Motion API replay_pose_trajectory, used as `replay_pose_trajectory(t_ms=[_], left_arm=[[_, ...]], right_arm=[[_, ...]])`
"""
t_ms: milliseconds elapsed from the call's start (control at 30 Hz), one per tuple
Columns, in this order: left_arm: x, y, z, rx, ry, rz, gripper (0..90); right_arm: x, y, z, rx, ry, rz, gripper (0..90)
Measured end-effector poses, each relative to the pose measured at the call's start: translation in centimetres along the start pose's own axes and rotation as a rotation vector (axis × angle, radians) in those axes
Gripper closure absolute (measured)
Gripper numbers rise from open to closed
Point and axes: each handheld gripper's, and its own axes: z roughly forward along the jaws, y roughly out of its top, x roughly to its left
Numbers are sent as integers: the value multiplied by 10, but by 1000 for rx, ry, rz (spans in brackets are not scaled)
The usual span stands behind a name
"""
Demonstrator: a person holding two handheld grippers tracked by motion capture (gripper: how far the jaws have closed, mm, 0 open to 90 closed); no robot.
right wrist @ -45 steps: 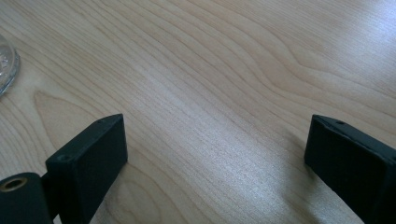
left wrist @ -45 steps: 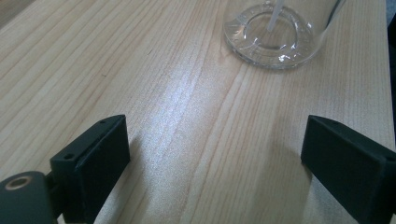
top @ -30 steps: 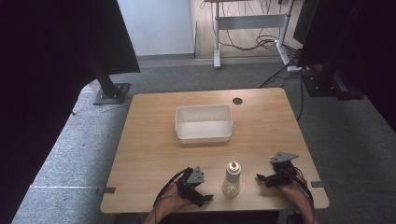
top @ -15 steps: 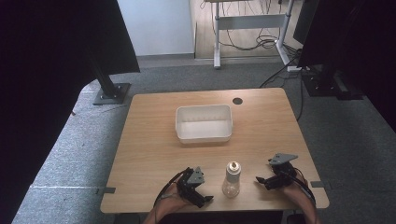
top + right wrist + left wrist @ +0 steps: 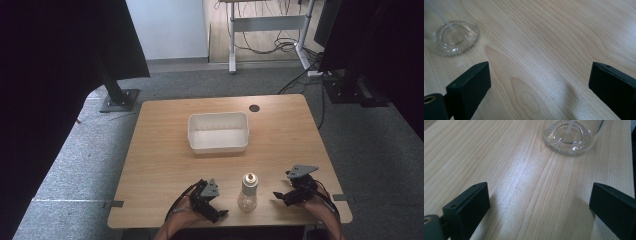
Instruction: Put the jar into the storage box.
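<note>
One clear bottle stood upright near the front edge of the tabletop, between the two grippers and touching neither. The left gripper lay just beside it on one side and the right gripper near it on the other. Each had its jaws spread wide and held nothing; in the left gripper view the bottle's round base sat ahead of the open jaws, and in the right gripper view the base lay off to one side.

The bottle looked like glass or hard clear plastic, so probably stiff, smooth and rather slippery, and light if empty. It was narrow at the neck and wider below, with a pale cap. A grip across the broad lower body would likely be steadiest; taken high up, it could tip.

By count: one bottle, one white tub standing empty farther back at mid-table, and two grippers.
</note>
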Motion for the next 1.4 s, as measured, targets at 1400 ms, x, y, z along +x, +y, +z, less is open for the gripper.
replay_pose_trajectory(t_ms=[1400], left_arm=[[1,0,0,1,17,-12,28]], right_arm=[[45,54,-27,-75,162,-69,40]])
